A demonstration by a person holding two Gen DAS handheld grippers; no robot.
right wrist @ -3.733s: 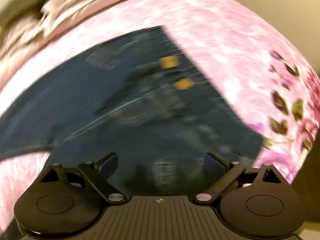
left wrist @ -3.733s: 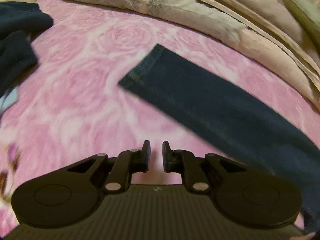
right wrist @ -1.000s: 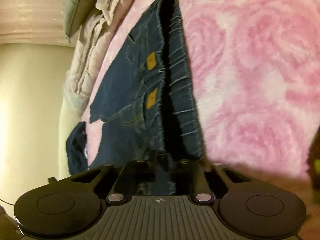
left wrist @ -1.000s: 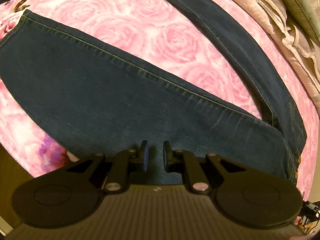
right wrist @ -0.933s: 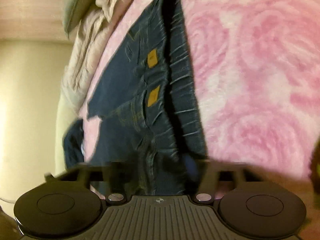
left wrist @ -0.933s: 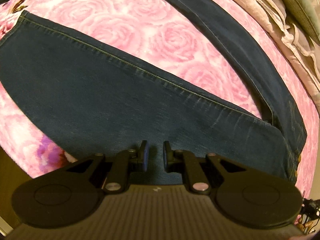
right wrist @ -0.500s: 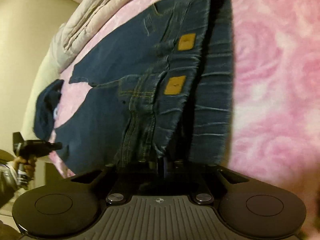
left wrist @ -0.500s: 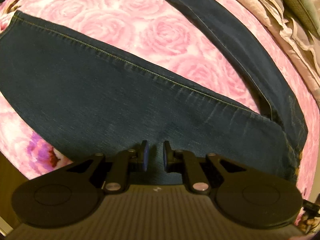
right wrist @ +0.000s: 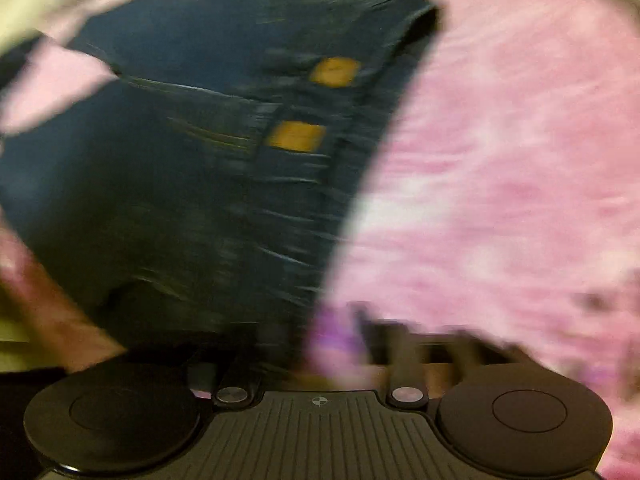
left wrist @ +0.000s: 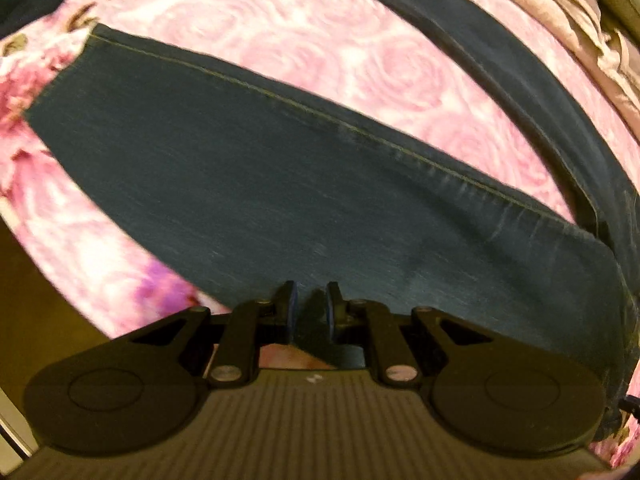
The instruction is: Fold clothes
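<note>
Dark blue jeans (left wrist: 280, 184) lie spread across a pink rose-print bedspread (left wrist: 320, 36), one leg running from the left edge toward the waist at right. The left gripper (left wrist: 309, 308) has its jaws nearly together, clamped on the near edge of that leg. In the blurred right view, the right gripper (right wrist: 320, 344) has its jaws opening beside the waistband, nothing visibly between them.

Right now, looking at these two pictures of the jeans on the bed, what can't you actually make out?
- Right wrist view: motion blur smears the right hand-held gripper; its jaws are opening, but the fingers' outlines are lost.
- Same view: the two yellow patches on the jeans are too blurred to read.
- Left wrist view: the left hand-held gripper pinches denim; its body hides the bed's near edge.
- Left view: the far leg is cut off by the top edge.
</note>
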